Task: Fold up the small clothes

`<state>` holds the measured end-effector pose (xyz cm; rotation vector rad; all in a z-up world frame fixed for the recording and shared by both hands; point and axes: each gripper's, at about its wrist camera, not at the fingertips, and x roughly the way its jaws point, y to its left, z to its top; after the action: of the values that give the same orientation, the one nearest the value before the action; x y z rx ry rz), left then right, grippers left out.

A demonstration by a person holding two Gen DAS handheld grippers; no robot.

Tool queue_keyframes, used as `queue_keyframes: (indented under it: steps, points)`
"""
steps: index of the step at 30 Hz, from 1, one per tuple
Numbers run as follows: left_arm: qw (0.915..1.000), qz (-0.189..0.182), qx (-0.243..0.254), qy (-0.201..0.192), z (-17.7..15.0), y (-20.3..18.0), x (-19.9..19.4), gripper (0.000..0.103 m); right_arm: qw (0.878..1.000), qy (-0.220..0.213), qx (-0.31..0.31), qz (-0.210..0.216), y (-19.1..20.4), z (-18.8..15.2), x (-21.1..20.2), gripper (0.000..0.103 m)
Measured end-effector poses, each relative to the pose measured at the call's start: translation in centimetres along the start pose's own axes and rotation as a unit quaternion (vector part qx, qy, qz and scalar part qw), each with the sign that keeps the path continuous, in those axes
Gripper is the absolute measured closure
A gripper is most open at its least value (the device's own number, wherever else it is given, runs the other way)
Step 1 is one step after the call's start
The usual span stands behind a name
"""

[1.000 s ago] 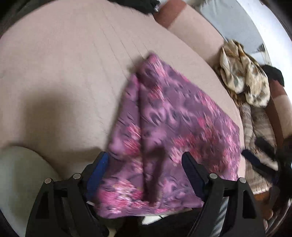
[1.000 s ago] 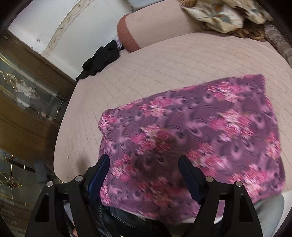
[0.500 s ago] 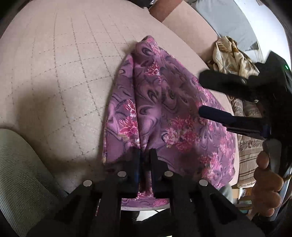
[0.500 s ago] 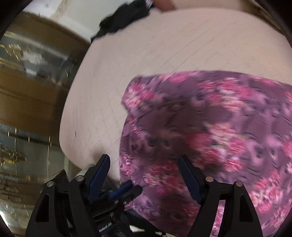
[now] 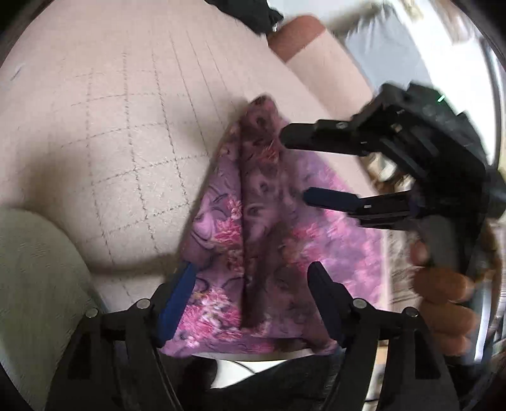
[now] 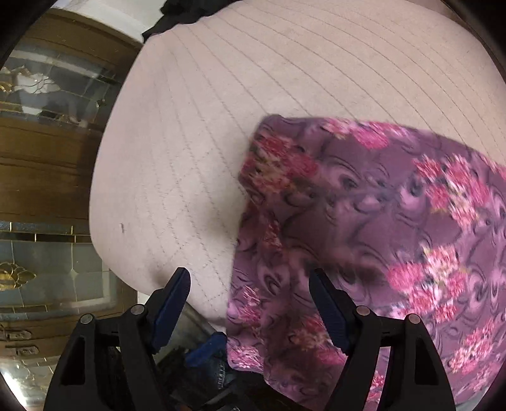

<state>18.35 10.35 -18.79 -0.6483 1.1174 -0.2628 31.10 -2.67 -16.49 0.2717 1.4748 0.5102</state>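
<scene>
A purple garment with pink flowers (image 5: 268,227) lies on the beige quilted bed (image 5: 126,132), its near edge hanging over the bed's front edge. A fold ridge runs down its middle. My left gripper (image 5: 251,272) is open, its jaws on either side of the garment's near edge, holding nothing. My right gripper (image 6: 249,281) is open above the garment's left edge (image 6: 348,221) and empty. It also shows in the left wrist view (image 5: 294,167), hovering over the garment's far part.
A black cloth (image 5: 249,12) lies at the bed's far end beside a brown bolster (image 5: 303,34). A grey-green cushion (image 5: 34,278) is at the near left. A wooden glass-door cabinet (image 6: 47,142) stands left of the bed.
My left gripper was shut on the garment's near edge half a second ago and has opened, letting it go. My right gripper has moved left over the garment's edge.
</scene>
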Motion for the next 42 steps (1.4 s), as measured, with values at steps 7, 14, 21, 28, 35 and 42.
queue_keyframes:
  steps: [7, 14, 21, 28, 35, 42]
  points:
    - [0.9964, 0.064, 0.050, -0.022, 0.1, -2.4, 0.4, 0.030, 0.999, -0.003, 0.040, 0.000, -2.6, -1.2, -1.2, 0.021]
    - [0.9930, 0.076, 0.090, 0.009, 1.9, -1.5, 1.5, 0.011, 0.999, -0.010, 0.038, 0.017, -3.1, -1.7, -2.4, 0.021]
    - [0.9966, -0.016, 0.045, 0.067, 1.3, -1.5, 3.0, 0.041, 0.998, -0.009, 0.053, 0.031, -4.3, -1.2, -1.7, 0.021]
    - [0.9986, -0.037, 0.009, 0.035, 1.8, 0.9, 1.1, 0.089, 0.999, 0.014, 0.030, 0.017, -2.4, -0.7, -0.3, 0.021]
    - [0.9941, -0.027, 0.096, -0.042, 0.4, -2.4, -1.7, 0.091, 0.996, 0.024, -0.047, -0.070, 2.3, 1.4, 2.4, 0.023]
    - [0.9916, -0.027, 0.117, -0.048, 1.2, -2.4, -2.3, 0.092, 0.981, 0.031, -0.096, -0.168, 2.6, 1.8, 3.7, 0.087]
